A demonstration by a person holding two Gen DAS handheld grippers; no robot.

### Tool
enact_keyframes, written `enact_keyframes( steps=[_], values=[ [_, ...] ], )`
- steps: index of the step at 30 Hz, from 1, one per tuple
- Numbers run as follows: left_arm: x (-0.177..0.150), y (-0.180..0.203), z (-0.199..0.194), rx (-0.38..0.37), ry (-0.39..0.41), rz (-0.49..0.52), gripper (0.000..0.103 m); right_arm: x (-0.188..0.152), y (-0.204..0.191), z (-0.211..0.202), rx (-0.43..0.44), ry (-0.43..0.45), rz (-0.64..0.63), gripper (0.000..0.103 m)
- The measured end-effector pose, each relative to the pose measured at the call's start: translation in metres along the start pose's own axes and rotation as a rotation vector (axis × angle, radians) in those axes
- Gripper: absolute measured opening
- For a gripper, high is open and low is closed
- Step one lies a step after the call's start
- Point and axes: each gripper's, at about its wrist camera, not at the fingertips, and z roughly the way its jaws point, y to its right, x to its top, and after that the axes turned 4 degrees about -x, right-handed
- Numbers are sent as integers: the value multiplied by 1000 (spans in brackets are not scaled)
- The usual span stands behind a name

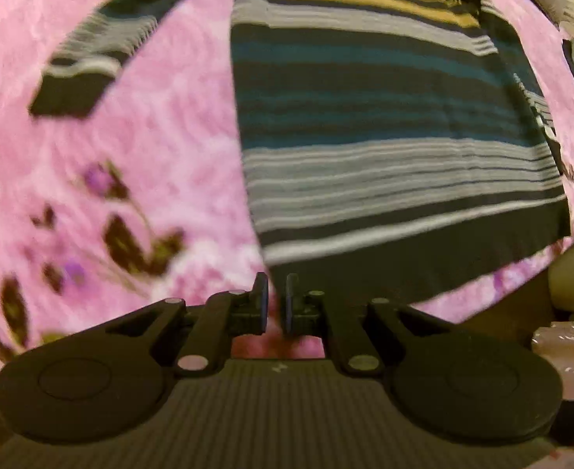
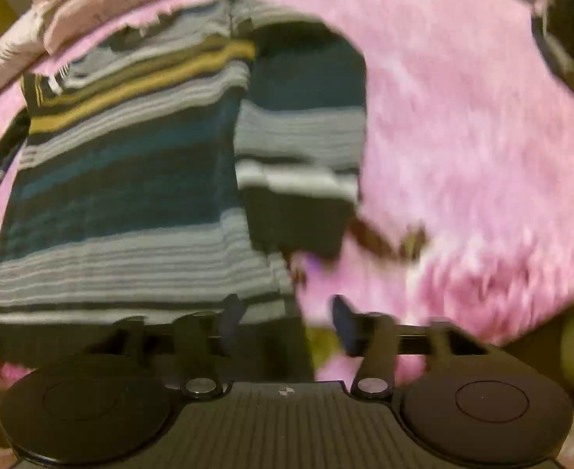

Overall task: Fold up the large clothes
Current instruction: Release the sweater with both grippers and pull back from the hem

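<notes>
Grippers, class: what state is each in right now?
Left gripper: closed, holding nothing visible.
Right gripper: open, above the striped sweater's hem.

Left tongs closed, right tongs agape.

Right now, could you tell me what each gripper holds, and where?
Right gripper open, holding nothing. Left gripper shut at the sweater hem's corner; a grip cannot be told.

Home bedroom: pink floral bedspread
</notes>
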Motion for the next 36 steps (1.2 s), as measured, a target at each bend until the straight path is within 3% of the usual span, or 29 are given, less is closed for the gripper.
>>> enact_keyframes(
  steps=[5,10,12,13,14,19,22,26,30,32,36],
  values=[
    [22,-1,-8,17,69,23,8,30,-29,22,-32,79,-202,53],
    [37,18,-2,28,93,22,8,39,-34,80,-66,15,-348,51],
    [42,33,0,33,91,24,9,42,-21,95,-14,-19,-328,25],
    [46,43,2,40,87,27,9,44,-10,97,38,-33,-282,21],
    [49,55,4,46,82,29,9,48,-2,94,74,-40,-244,9],
    [74,126,15,47,61,23,9,73,57,47,272,-20,-109,3],
    [98,177,20,22,74,47,9,103,106,3,275,64,-69,0],
    [139,240,29,-17,109,94,9,147,200,-40,136,223,-10,0],
    [170,282,25,-36,153,153,11,172,288,-66,-130,380,108,0],
    [176,294,27,-28,145,163,11,176,316,-65,-222,420,169,2],
    [176,300,36,5,105,159,11,169,328,-41,-167,353,206,9]
  ],
)
